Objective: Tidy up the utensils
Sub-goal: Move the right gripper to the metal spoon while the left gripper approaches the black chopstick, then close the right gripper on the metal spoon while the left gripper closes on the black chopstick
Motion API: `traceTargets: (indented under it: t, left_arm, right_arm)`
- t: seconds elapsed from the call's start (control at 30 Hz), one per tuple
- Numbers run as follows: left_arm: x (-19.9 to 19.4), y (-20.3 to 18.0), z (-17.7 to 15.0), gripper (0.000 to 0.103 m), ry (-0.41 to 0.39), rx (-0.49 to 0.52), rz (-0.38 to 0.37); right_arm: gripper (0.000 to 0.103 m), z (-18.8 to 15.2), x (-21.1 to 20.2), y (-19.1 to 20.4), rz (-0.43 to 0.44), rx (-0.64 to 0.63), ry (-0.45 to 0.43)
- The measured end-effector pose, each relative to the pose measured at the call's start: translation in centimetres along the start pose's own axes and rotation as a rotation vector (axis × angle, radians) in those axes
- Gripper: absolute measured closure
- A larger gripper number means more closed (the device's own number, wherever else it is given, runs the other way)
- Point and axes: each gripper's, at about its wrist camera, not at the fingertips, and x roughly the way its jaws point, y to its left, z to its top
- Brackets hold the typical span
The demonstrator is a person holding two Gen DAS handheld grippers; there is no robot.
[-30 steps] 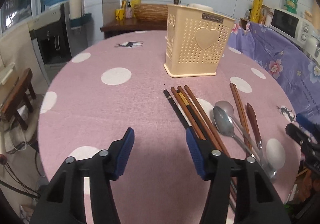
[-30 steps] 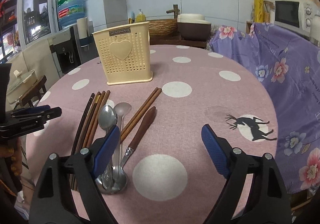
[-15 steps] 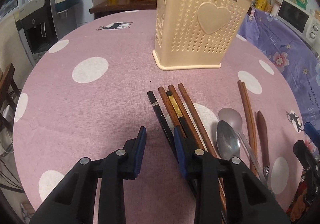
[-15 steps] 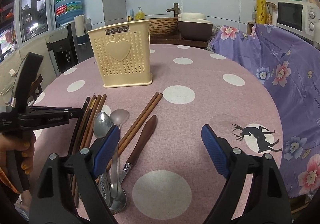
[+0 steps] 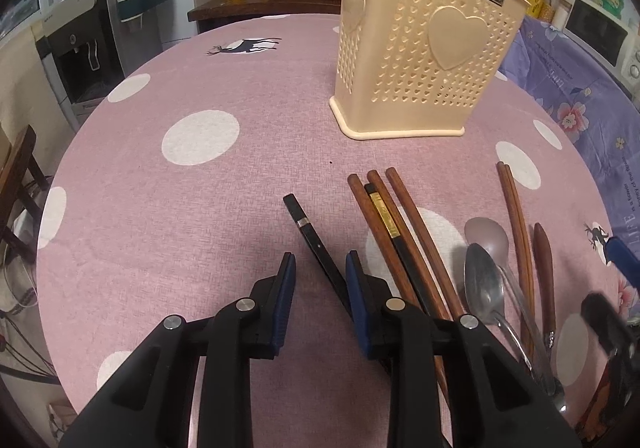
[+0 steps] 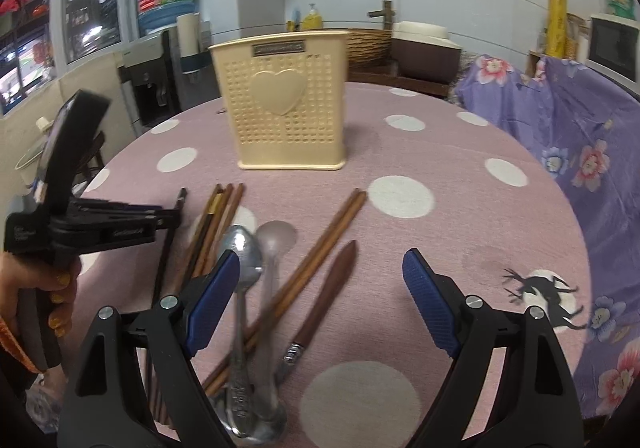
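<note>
Near the table's (image 5: 168,215) front edge, the left gripper (image 5: 320,284) brackets a black chopstick (image 5: 316,244), jaws apart and not clamped, the right gripper (image 6: 320,296) wide; thin, stiff, slick, it probably wants a mid-shaft pinch.

Both my left claw (image 5: 320,280) and right claw (image 6: 320,300) are black plastic with blue ribbed pads (image 6: 430,304) and silver screws (image 5: 245,304); my nails wear yellow polish.
</note>
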Motion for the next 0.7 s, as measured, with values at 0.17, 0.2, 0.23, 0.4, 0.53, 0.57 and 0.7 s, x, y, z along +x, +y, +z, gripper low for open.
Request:
traceTargets:
  t: [0.17,0.2,0.23,0.4,0.53,0.57,0.7]
  left_arm:
    - [0.4,-0.4,0.2,0.076,-0.009,0.014,0.000]
    - [0.4,-0.4,0.3,0.077,-0.012,0.019,-0.001]
    - [0.4,-0.4,0.2,0.079,-0.014,0.024,0.000]
    - [0.3,0.6,0.2,0.086,-0.008,0.023,-0.022]
    - [0.3,0.5,0.2,0.086,-0.009,0.034,-0.020]
    - [0.3,0.4,0.1,0.086,-0.011,0.038,-0.017]
    - [0.3,0.7,0.1,0.086,-0.012,0.035,-0.028]
  right_arm:
    - [0.035,0.2,2.5,2.4,0.111,-0.117,0.100]
    - [0.040,0.2,2.9,2.6,0.130,-0.126,0.117]
    - [0.046,0.2,3.3,2.8,0.154,-0.129,0.132]
    - [0.058,0.1,4.1,3.3,0.199,-0.132,0.180]
    - [0.061,0.0,4.5,4.1,0.218,-0.156,0.205]
    - [0.064,0.0,4.6,4.1,0.216,-0.158,0.214]
    - [0.068,-0.3,5.2,4.1,0.198,-0.166,0.250]
